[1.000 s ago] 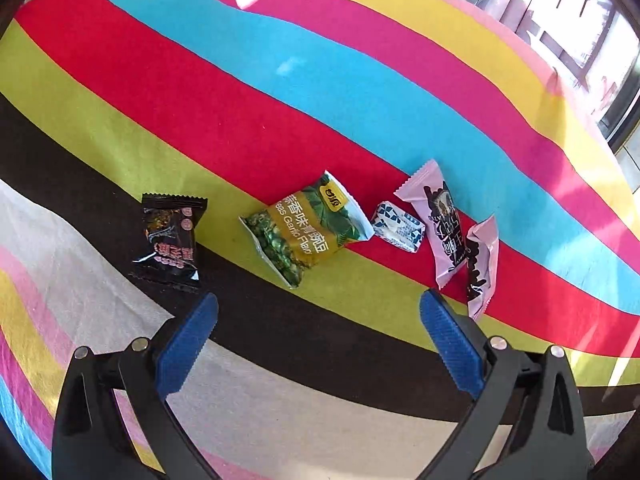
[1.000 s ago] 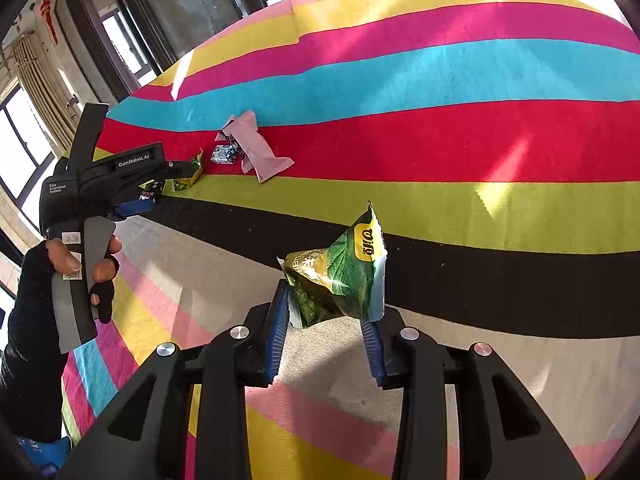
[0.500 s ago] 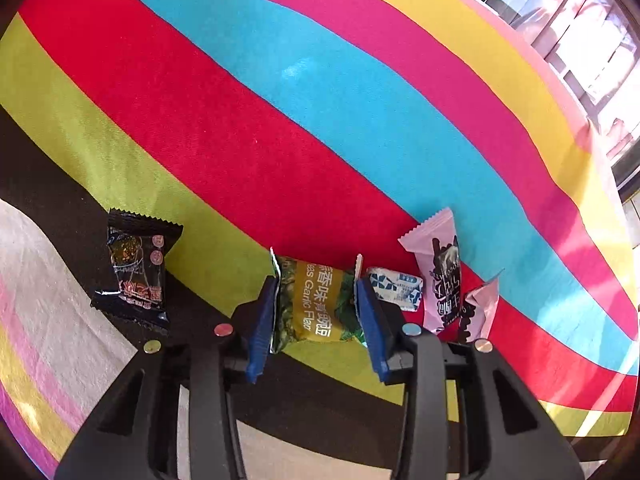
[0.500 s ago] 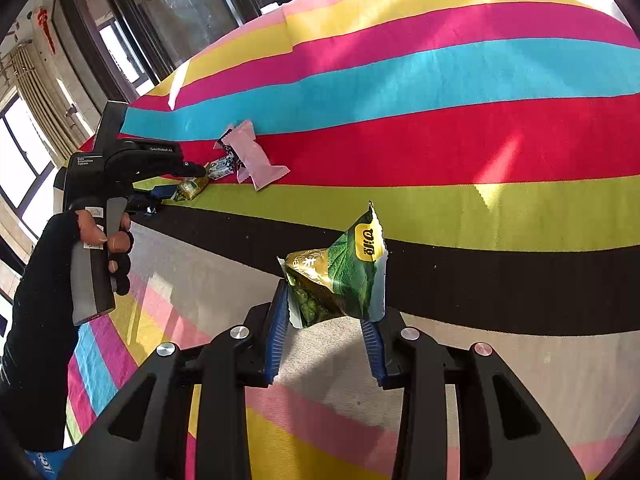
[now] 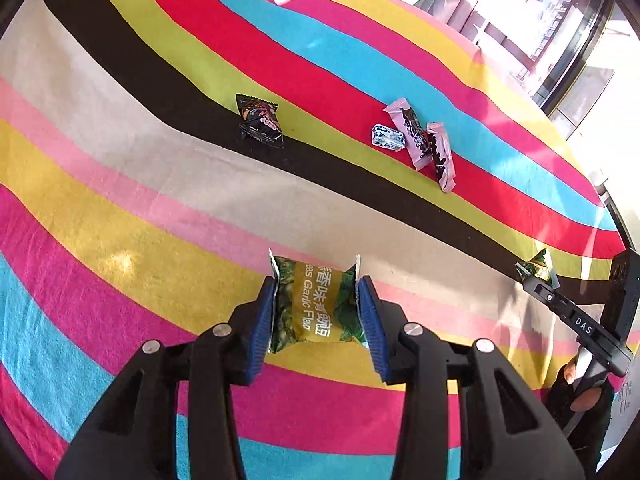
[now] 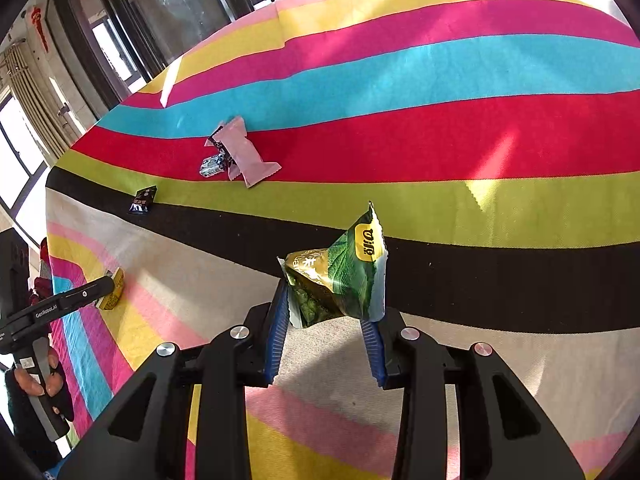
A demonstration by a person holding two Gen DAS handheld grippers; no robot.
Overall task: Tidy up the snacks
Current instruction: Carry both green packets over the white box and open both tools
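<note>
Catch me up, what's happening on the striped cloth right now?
A person is sorting snacks with two handheld grippers. The left gripper is clamped on a green pea packet, and the right gripper on a matching green packet. Lying on the striped cloth are a black packet, a small blue-and-white candy and two pink bars.

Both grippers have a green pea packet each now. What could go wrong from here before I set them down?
1. The right gripper pinches only the bottom edge of its green pea packet; the bag stands tall above the pads and could tip out.
2. The left gripper squeezes its pea packet across the middle, buckling it; a harder squeeze might burst the bag.
</note>
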